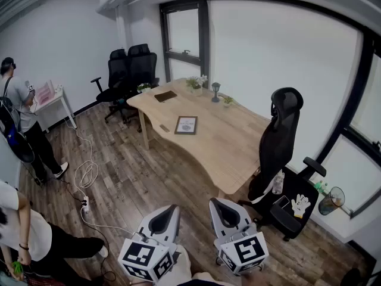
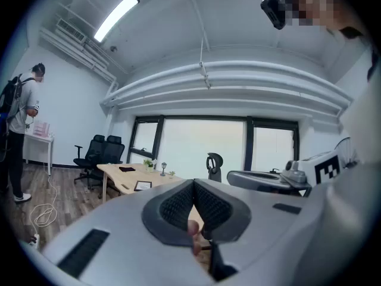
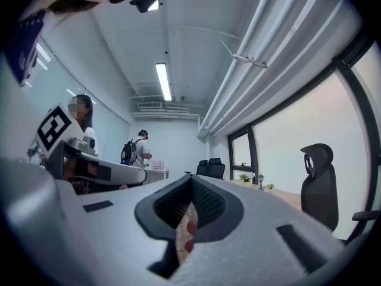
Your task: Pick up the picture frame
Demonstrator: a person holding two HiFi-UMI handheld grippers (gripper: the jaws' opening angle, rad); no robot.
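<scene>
The picture frame (image 1: 186, 125), dark-edged with a pale print, lies flat on the long wooden desk (image 1: 238, 145) across the room; it shows small and far in the left gripper view (image 2: 143, 186). My left gripper (image 1: 168, 213) and right gripper (image 1: 218, 209) are held low at the bottom of the head view, well short of the desk, jaws pointing toward it. Both are shut with nothing between the pads. In their own views the left gripper (image 2: 193, 186) and the right gripper (image 3: 191, 182) show their jaw tips pressed together.
A black office chair (image 1: 280, 159) stands at the desk's near right. Two more black chairs (image 1: 128, 76) stand at its far left end. Small plants (image 1: 196, 83) and a dark notebook (image 1: 165, 96) sit on the desk. A cable (image 1: 88, 177) trails over the wooden floor. People stand at the left (image 1: 24, 124).
</scene>
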